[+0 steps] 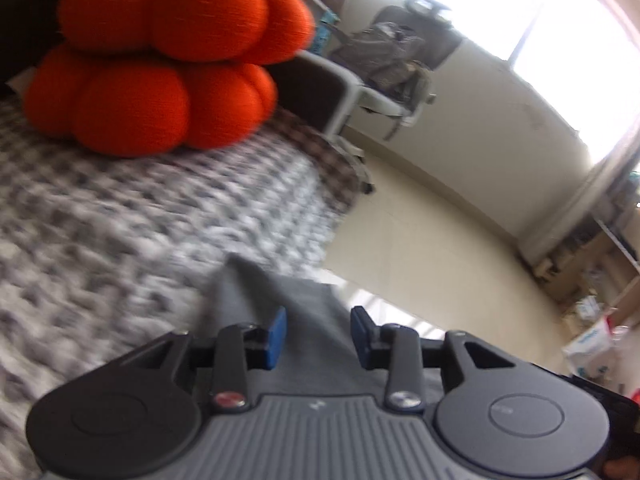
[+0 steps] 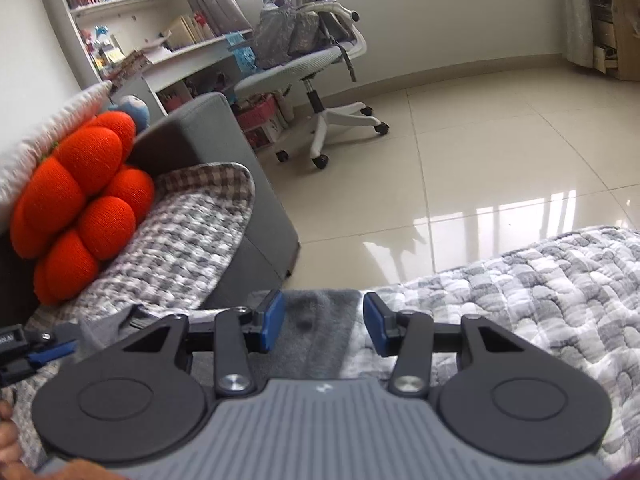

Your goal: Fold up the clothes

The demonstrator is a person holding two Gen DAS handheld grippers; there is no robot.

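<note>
A grey fuzzy garment (image 2: 316,354) lies on the grey-and-white checked quilt (image 2: 520,300) at its edge by the floor. My right gripper (image 2: 324,324) hovers just over it, open, with its blue pads (image 2: 272,326) wide apart and the cloth showing between them. In the blurred left wrist view, a folded corner of the garment (image 1: 256,292) rises between the fingers of my left gripper (image 1: 318,332), which is open and clamps nothing. The left gripper (image 2: 44,350) also shows at the left edge of the right wrist view, low over the cloth.
Two stacked orange cushions (image 2: 80,200) sit on the quilt against the back. A grey upholstered arm (image 2: 224,140) ends the seat. Beyond it are the tiled floor (image 2: 480,160), an office chair (image 2: 312,64) piled with clothes, and a desk with bookshelves (image 2: 180,48).
</note>
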